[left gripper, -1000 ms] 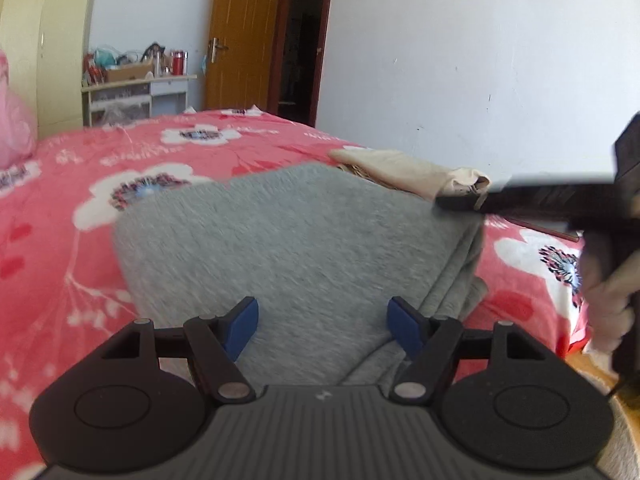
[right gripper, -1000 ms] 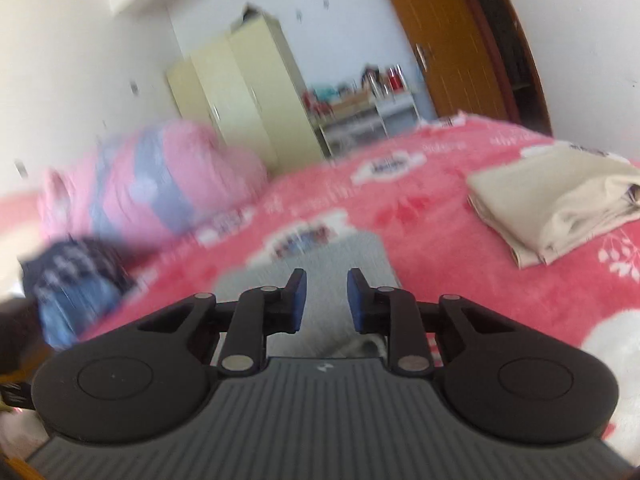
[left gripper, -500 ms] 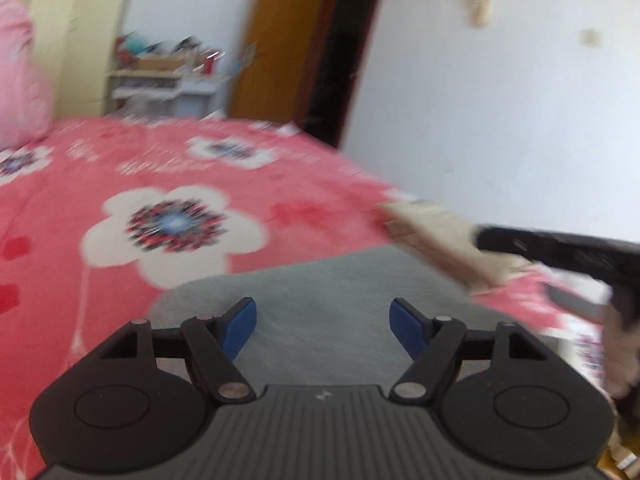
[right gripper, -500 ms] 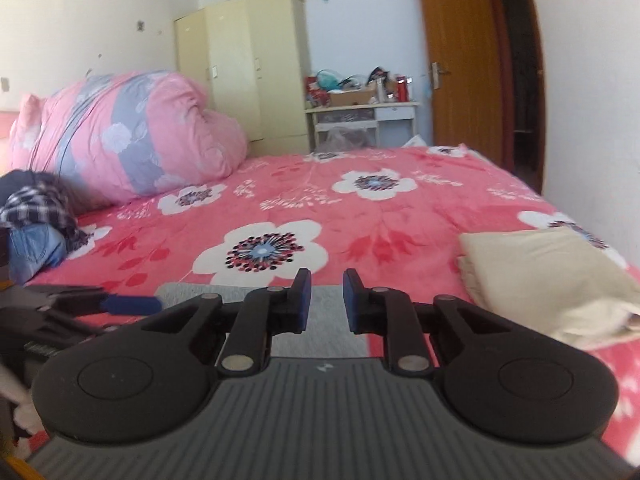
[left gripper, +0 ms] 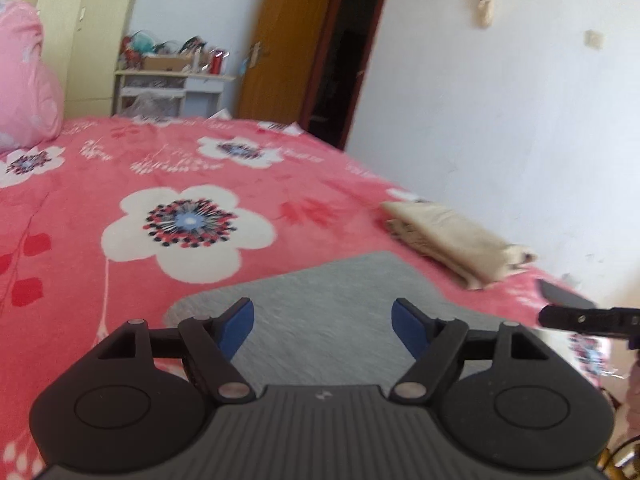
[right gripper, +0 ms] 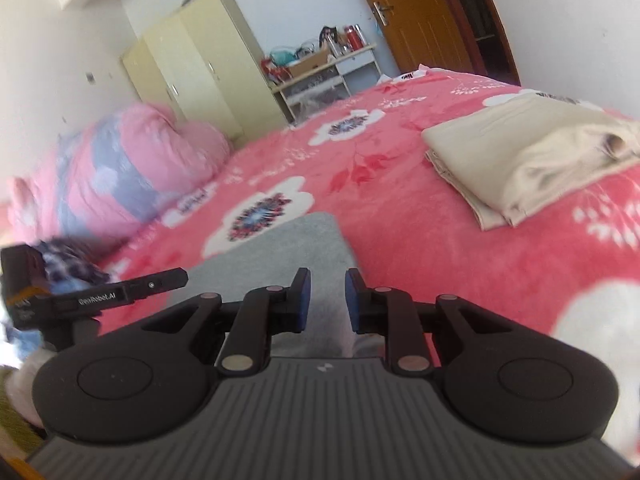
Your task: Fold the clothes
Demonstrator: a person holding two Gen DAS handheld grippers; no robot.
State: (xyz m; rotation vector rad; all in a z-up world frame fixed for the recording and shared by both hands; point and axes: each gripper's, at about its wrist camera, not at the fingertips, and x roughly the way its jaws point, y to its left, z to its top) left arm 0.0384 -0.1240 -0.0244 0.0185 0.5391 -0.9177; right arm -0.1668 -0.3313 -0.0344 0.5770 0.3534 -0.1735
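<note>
Left gripper (left gripper: 322,330): jaws spread wide, nothing between the blue pads (left gripper: 236,326). Grey garment (left gripper: 332,312) lies flat on the bed directly below and ahead of it, far edge just past the fingertips.

Right gripper (right gripper: 325,298): jaws nearly together with a narrow gap left; grey fabric (right gripper: 296,248) shows through the gap, but can't tell whether it's pinched or just lying beneath. Garment runs forward from the fingertips, its far corner ahead and slightly left.

Folded beige cloth (right gripper: 532,160) sits ahead-right of the right gripper, apart from the grey piece; in the left wrist view it's ahead-right too (left gripper: 452,240).

Red floral bedcover (left gripper: 140,184) under everything. Pink quilt bundle (right gripper: 120,176) far ahead-left of the right gripper, checked clothing (right gripper: 68,264) close in at left.

Readable text: the left gripper's side arm (right gripper: 120,290), seen from the right wrist view, carries white lettering that looks like "GenRobot.AI", slightly blurred. Small logo on each gripper body, not legible.
</note>
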